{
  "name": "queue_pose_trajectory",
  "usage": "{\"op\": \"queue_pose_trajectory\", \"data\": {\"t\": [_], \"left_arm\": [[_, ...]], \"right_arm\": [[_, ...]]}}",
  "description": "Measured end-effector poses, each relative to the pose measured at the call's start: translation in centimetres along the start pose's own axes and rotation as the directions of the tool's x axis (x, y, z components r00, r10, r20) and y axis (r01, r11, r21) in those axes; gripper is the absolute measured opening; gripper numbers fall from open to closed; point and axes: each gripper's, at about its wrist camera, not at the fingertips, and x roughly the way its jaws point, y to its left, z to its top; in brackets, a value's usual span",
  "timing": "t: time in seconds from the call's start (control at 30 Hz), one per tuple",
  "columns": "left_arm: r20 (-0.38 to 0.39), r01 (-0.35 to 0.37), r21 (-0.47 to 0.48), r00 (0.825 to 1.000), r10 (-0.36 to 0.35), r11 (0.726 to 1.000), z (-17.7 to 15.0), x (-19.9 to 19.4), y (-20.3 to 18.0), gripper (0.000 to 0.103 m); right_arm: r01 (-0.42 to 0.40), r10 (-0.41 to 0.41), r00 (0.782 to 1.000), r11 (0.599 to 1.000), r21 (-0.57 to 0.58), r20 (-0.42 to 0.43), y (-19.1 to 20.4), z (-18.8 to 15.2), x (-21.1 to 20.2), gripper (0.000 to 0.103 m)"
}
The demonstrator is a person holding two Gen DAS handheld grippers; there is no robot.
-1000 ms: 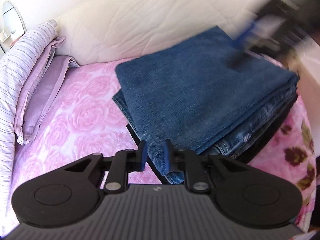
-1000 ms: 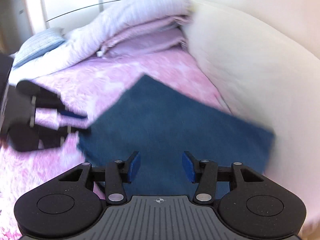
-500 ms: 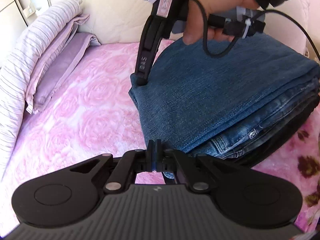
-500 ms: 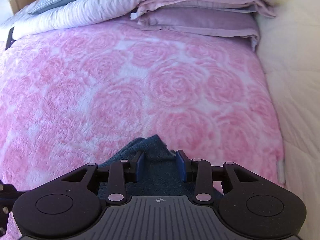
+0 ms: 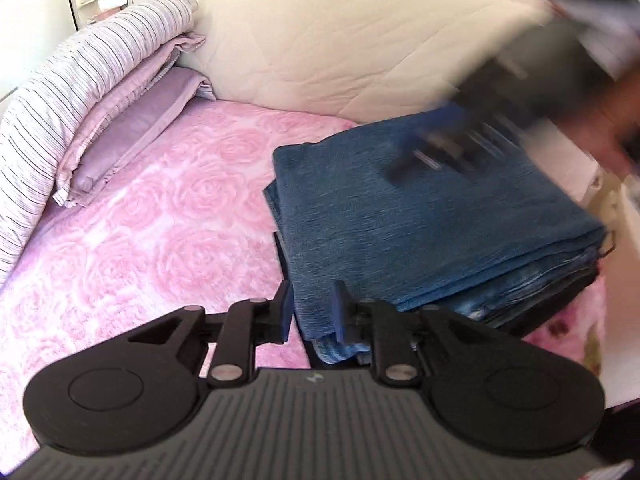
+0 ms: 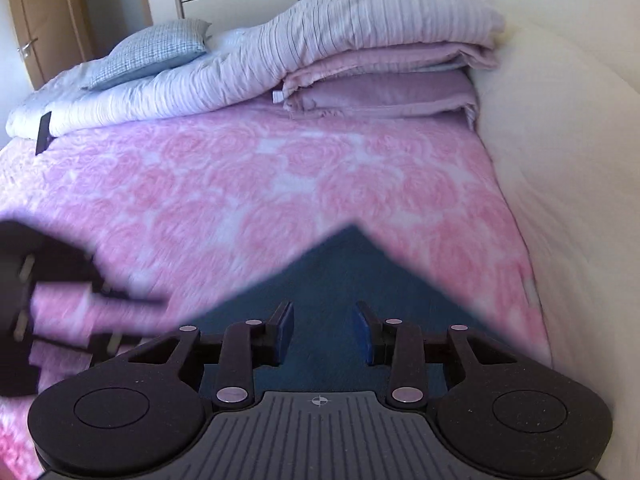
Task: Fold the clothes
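Observation:
A stack of folded blue jeans [image 5: 420, 216] lies on the pink rose blanket [image 5: 160, 240], at the right of the left wrist view. My left gripper [image 5: 312, 310] is at the stack's near corner. Its jaws are opening, and the corner fabric shows in the gap without being pinched. My right gripper [image 5: 436, 152] is a blur over the top of the stack, with a hand [image 5: 616, 128] behind it. In the right wrist view the right gripper [image 6: 324, 322] stands open above the jeans [image 6: 340, 264], nothing between its pads. The left gripper [image 6: 80, 304] is a dark blur at the left.
A dark garment [image 5: 568, 300] lies under the jeans. A striped duvet [image 6: 360, 28] and lilac pillows [image 6: 380, 92] are piled at the bed's head, with a checked pillow [image 6: 152, 52] beyond. A cream quilted pad [image 5: 360, 48] runs along the far side. A small black object [image 6: 43, 132] lies on the duvet.
My left jaws, shut half a second ago, have parted at the jeans' near corner. The right gripper has swung from the stack's far-left corner back over its top, towards the right.

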Motion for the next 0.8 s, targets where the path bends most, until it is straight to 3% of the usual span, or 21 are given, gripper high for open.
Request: {"op": "queue_pose_trajectory", "data": {"t": [0.13, 0.17, 0.4, 0.6, 0.63, 0.67, 0.73, 0.8], "left_arm": [[-0.052, 0.028, 0.095, 0.998, -0.023, 0.995, -0.9, 2.2, -1.3, 0.015], [-0.047, 0.03, 0.107, 0.999, -0.025, 0.994, -1.1, 2.5, -1.4, 0.015], [-0.06, 0.025, 0.094, 0.998, -0.019, 0.995, -0.9, -0.1, -1.3, 0.018], [-0.126, 0.018, 0.016, 0.992, -0.016, 1.0, 0.2, -3.9, -2.8, 0.029], [-0.133, 0.017, -0.004, 0.991, -0.017, 1.0, 0.4, -4.4, -2.9, 0.033], [-0.137, 0.011, -0.019, 0.99, -0.014, 1.0, 0.6, -4.9, -3.2, 0.036], [-0.136, -0.002, -0.043, 0.991, -0.004, 0.999, 0.7, -5.9, -3.9, 0.052], [-0.134, -0.012, -0.061, 0.991, 0.004, 0.998, 0.8, -6.9, -4.7, 0.063]], "right_arm": [[0.053, -0.038, 0.991, 0.991, 0.119, -0.126, 0.7, -6.6, -0.6, 0.036], [0.065, -0.047, 0.991, 0.987, 0.148, -0.123, 0.6, -7.7, -0.8, 0.036], [0.198, -0.179, 0.98, 0.934, 0.297, -0.091, 1.9, -10.3, -7.2, 0.037], [0.333, -0.302, 0.943, 0.829, 0.449, -0.141, 3.5, -11.8, -12.1, 0.041], [0.343, -0.309, 0.939, 0.816, 0.466, -0.15, 3.6, -11.9, -12.6, 0.045], [0.353, -0.317, 0.935, 0.802, 0.482, -0.159, 3.8, -11.9, -13.1, 0.064], [0.376, -0.341, 0.926, 0.778, 0.503, -0.163, 4.1, -12.1, -14.3, 0.093], [0.392, -0.362, 0.918, 0.762, 0.516, -0.162, 4.4, -12.4, -15.5, 0.094]]}}
